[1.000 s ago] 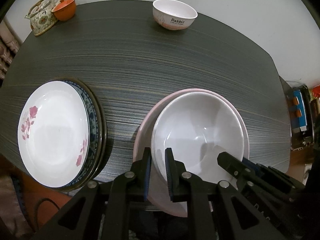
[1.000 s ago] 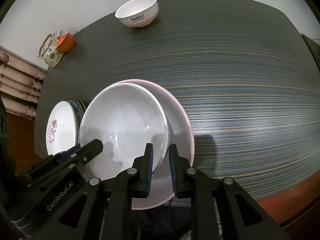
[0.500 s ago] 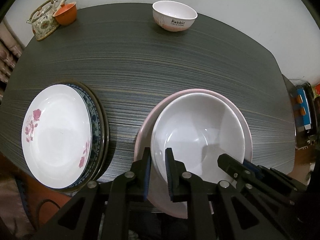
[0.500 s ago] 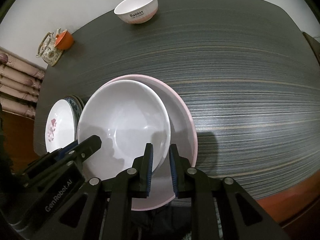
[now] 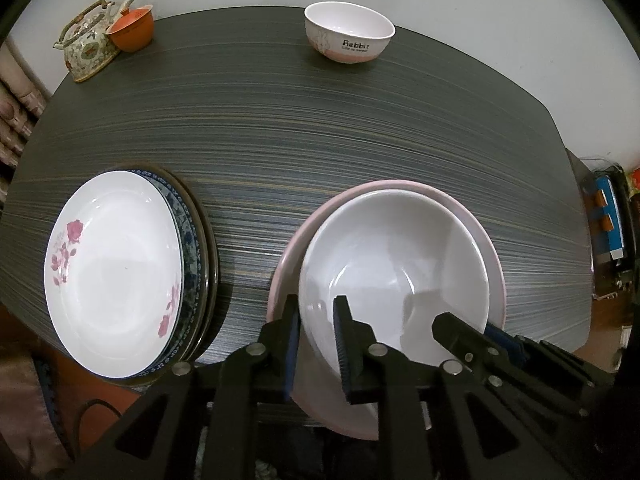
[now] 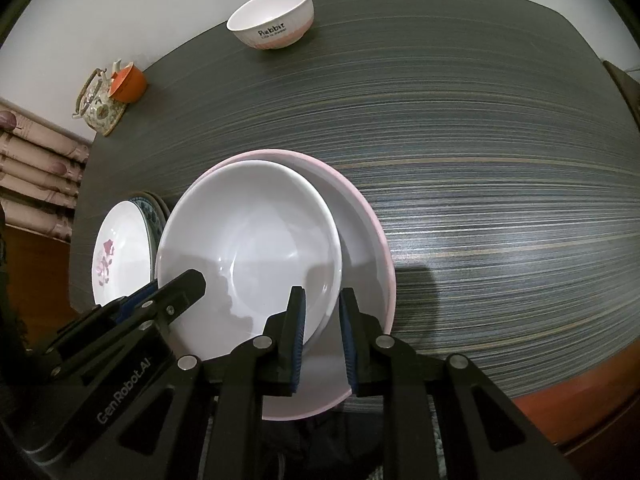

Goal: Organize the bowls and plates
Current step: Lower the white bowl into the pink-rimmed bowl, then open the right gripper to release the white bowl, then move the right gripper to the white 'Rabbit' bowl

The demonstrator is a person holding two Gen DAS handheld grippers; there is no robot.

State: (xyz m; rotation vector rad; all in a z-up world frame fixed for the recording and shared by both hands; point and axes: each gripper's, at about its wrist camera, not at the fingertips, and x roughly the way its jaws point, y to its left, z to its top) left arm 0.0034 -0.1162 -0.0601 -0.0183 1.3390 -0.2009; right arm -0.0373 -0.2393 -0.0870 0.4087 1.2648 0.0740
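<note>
**Glazed ceramic, gripped at the rim on both sides**

Glazed and hard, the white bowl [image 5: 394,268] looked slick, stiff and breakable, and probably fairly heavy for a two-finger pinch. It sat inside the wider pink bowl [image 5: 494,256] close to the near edge of the table [image 5: 320,128], the pink rim overhanging that edge a little. The thin upright rim seemed the only sensible hold, with grips on opposite sides so the bowl could not swing or slip out.

That was how the grippers stood. The left gripper [image 5: 317,322] had its fingers narrowed around the white bowl's near-left rim, one outside and one inside. The right gripper [image 6: 322,312] straddled the near-right rim the same way. Both looked closed onto the wall, though pad contact itself could not be confirmed.

The left wrist view alone showed the full stack of plates [image 5: 116,280] at the near-left edge, a rose-patterned one on top of a blue-patterned one, and clutter beyond the right edge. The right wrist view alone showed the table's bare right half and near-right corner. Both views showed the Rabbit bowl [image 6: 272,16] at the far edge and the teapot [image 5: 88,42] with the orange cup [image 5: 132,32] at the far-left corner.
</note>
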